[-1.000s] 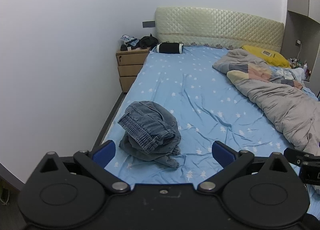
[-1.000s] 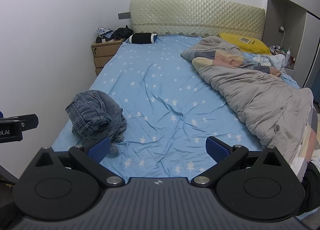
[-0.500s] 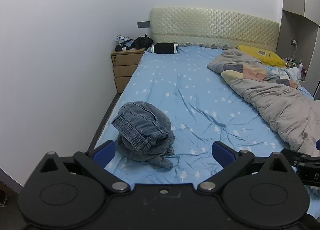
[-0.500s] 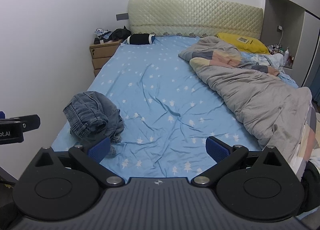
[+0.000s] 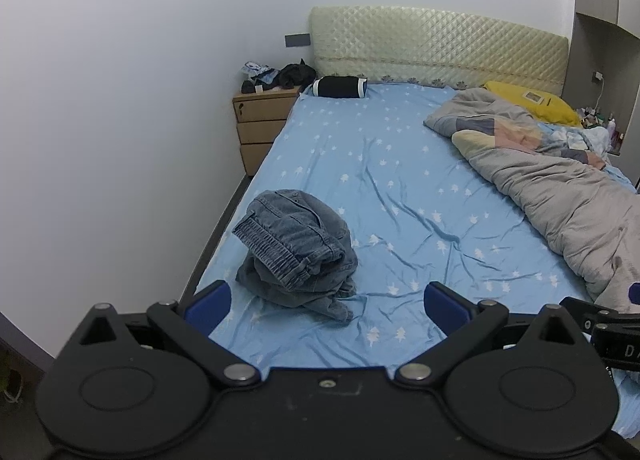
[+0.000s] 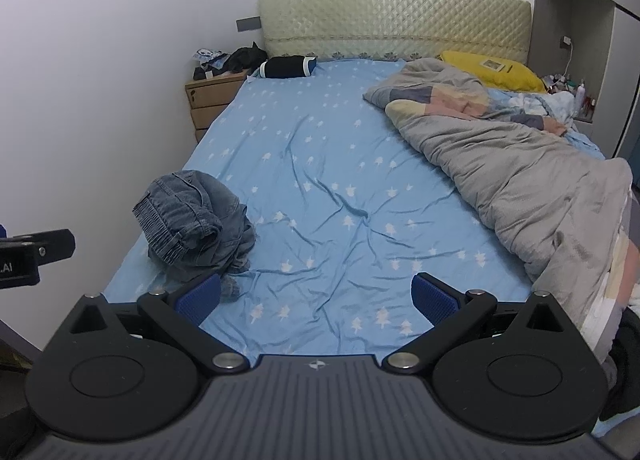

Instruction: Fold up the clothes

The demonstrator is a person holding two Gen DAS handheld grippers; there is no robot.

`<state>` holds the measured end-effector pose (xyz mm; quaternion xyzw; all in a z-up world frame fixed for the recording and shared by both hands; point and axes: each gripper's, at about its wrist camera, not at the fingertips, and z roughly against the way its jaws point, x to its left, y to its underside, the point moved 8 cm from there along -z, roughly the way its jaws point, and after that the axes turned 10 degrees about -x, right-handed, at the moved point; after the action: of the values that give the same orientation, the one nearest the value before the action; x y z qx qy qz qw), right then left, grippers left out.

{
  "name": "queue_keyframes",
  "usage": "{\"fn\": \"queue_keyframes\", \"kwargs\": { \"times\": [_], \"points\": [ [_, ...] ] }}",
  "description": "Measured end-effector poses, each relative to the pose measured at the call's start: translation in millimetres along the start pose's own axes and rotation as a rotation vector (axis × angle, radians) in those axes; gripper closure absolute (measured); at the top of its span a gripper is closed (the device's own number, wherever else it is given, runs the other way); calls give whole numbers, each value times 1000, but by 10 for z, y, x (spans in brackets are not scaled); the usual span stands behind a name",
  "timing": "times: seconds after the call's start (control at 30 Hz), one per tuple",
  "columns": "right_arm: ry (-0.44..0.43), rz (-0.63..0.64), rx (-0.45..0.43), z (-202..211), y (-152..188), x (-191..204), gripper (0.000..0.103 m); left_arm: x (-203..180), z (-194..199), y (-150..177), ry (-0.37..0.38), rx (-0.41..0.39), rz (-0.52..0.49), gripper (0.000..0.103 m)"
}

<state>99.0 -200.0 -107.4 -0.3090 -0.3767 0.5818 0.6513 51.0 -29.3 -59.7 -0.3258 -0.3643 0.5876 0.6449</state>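
Note:
A crumpled pair of blue denim jeans (image 5: 295,251) lies in a heap near the front left corner of the bed's light blue star-print sheet (image 5: 400,187). It also shows in the right wrist view (image 6: 196,223). My left gripper (image 5: 327,302) is open and empty, held above the bed's foot just short of the jeans. My right gripper (image 6: 316,296) is open and empty, to the right of the jeans, over bare sheet.
A grey quilt (image 6: 516,179) is bunched along the bed's right side, with a yellow pillow (image 6: 490,67) behind it. A black roll pillow (image 6: 286,67) lies by the padded headboard (image 6: 392,23). A wooden nightstand (image 5: 262,123) stands at the left wall.
Both grippers have drifted slightly back and to the left, so the bed sits a little further right in view. The jeans have not moved. Both grippers stay open.

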Motion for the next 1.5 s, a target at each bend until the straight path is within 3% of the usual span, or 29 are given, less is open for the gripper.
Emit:
{"fn": "queue_keyframes", "kwargs": {
  "times": [0.5,0.73,0.8,0.97,1.1,1.2,1.37,1.5],
  "points": [
    [-127,-51,54,10,238,-192,1,313,-118,-155,-140,33,174,0],
    [-209,-28,57,-65,220,-41,2,494,-206,-241,-186,32,177,0],
    [-221,-24,58,-98,205,-3,2,617,-362,-251,-237,36,154,0],
    [-223,-29,96,-264,195,87,6,911,-937,-141,-205,53,146,1],
    [-186,3,102,-468,94,237,7,1293,-1526,-27,-145,110,281,1],
    [-142,9,131,-687,-8,353,7,1670,-2041,168,-126,196,439,15],
    [-94,51,214,-1046,-47,570,6,2036,-2801,421,-45,232,607,15],
    [-43,82,299,-1300,-19,726,6,2098,-3245,531,-11,248,613,16]
  ]
}}
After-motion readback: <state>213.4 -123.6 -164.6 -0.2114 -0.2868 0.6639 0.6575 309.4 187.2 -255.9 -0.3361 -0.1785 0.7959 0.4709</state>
